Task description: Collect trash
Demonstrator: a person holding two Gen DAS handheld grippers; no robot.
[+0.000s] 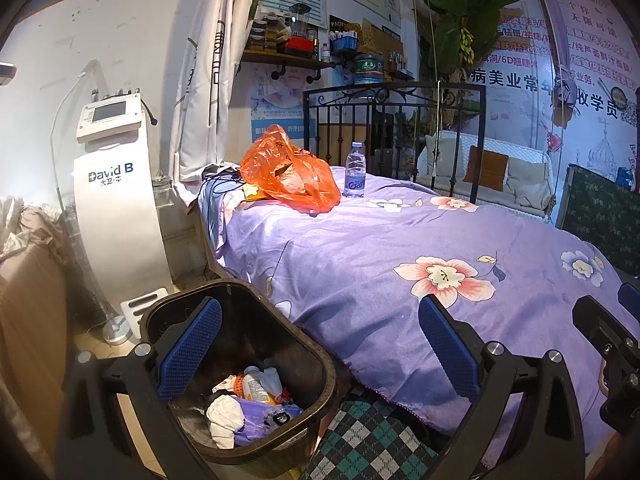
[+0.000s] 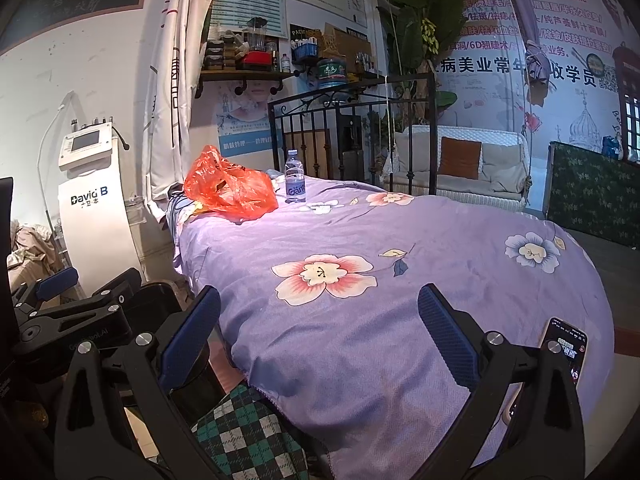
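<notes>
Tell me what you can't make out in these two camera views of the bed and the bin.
- Orange bag, both views: contents hidden by its crumpled plastic.
- Trash bin, left wrist view: lower contents covered by the top litter; the left gripper finger blocks part of it.
- Phone, right wrist view: partly behind the right gripper; screen text too small.
- Water bottle: fill level unclear.

Beauty salon: treatment bed (image 2: pixel 400 280), skincare machine (image 1: pixel 116 184), cosmetic-service posters (image 1: pixel 560 64), product shelf (image 1: pixel 288 60).

Trash-filled brown bin (image 1: pixel 256 368) beside bed
</notes>
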